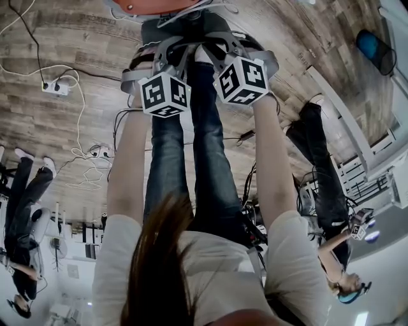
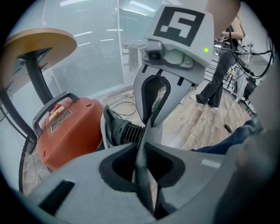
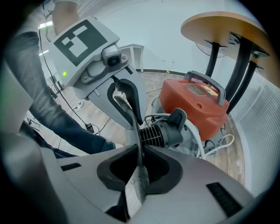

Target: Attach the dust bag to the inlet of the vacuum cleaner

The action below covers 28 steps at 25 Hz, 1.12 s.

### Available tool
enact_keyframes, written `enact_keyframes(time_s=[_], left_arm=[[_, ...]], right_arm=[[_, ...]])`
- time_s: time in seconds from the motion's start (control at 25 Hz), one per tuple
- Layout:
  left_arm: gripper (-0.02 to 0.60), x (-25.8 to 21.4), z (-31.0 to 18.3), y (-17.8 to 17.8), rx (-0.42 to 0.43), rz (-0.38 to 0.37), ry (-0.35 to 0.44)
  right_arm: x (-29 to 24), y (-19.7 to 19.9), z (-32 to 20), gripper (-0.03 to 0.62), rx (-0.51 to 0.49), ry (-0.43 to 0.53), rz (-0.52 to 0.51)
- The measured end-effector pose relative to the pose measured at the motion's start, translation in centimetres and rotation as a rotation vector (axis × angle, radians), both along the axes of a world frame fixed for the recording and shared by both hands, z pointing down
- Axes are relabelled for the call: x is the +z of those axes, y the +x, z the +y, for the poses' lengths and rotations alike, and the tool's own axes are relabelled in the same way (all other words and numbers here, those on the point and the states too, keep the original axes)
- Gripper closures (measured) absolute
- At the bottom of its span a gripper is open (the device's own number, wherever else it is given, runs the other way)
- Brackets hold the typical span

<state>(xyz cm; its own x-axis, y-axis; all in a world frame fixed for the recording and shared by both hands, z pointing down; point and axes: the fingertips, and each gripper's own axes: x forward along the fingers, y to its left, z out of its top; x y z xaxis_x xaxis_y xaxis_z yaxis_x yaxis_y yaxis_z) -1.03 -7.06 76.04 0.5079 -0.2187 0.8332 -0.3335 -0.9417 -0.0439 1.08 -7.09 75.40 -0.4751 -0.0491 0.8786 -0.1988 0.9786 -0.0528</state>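
Observation:
The orange vacuum cleaner (image 2: pixel 65 131) (image 3: pixel 197 103) stands on the floor under a round table, with a black ribbed hose end (image 2: pixel 124 131) (image 3: pixel 164 131) and a white hose in front of it. The dust bag (image 2: pixel 144 175) (image 3: pixel 140 179) shows as a thin grey sheet seen edge-on. My left gripper (image 2: pixel 142 144) is shut on one edge of it. My right gripper (image 3: pixel 140 153) is shut on the opposite edge and faces the left one. In the head view both marker cubes (image 1: pixel 164 94) (image 1: pixel 241 79) hang side by side just short of the vacuum cleaner (image 1: pixel 153 5). Its inlet is hidden.
A round wooden table top (image 2: pixel 39 41) (image 3: pixel 223 26) on dark legs overhangs the vacuum. A power strip (image 1: pixel 56 87) and loose cables lie on the wooden floor. One person (image 1: pixel 25 210) stands at the left, another (image 1: pixel 325 178) at the right. A glass wall with blinds is behind.

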Motion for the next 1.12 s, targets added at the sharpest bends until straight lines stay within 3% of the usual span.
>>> enact_keyframes(time_s=[0.24,0.56,0.72,1.12], left_arm=[[0.517,0.1,-0.3,-0.1,0.001,-0.001,-0.030],[0.508,0.0,-1.5,-0.1,-0.086,0.011,-0.089],[0.502,0.0,-1.8,0.0,-0.083,0.016,-0.103],[0.492,0.2,-2.5,-0.2,-0.126,0.037,-0.137]], right_arm=[[0.1,-0.1,-0.2,0.548,-0.013,-0.015,-0.003],[0.0,0.0,-1.5,0.541,-0.022,-0.030,-0.004],[0.0,0.1,-1.9,0.537,-0.024,-0.041,-0.011],[0.1,-0.1,-2.5,0.525,0.058,-0.041,-0.036]])
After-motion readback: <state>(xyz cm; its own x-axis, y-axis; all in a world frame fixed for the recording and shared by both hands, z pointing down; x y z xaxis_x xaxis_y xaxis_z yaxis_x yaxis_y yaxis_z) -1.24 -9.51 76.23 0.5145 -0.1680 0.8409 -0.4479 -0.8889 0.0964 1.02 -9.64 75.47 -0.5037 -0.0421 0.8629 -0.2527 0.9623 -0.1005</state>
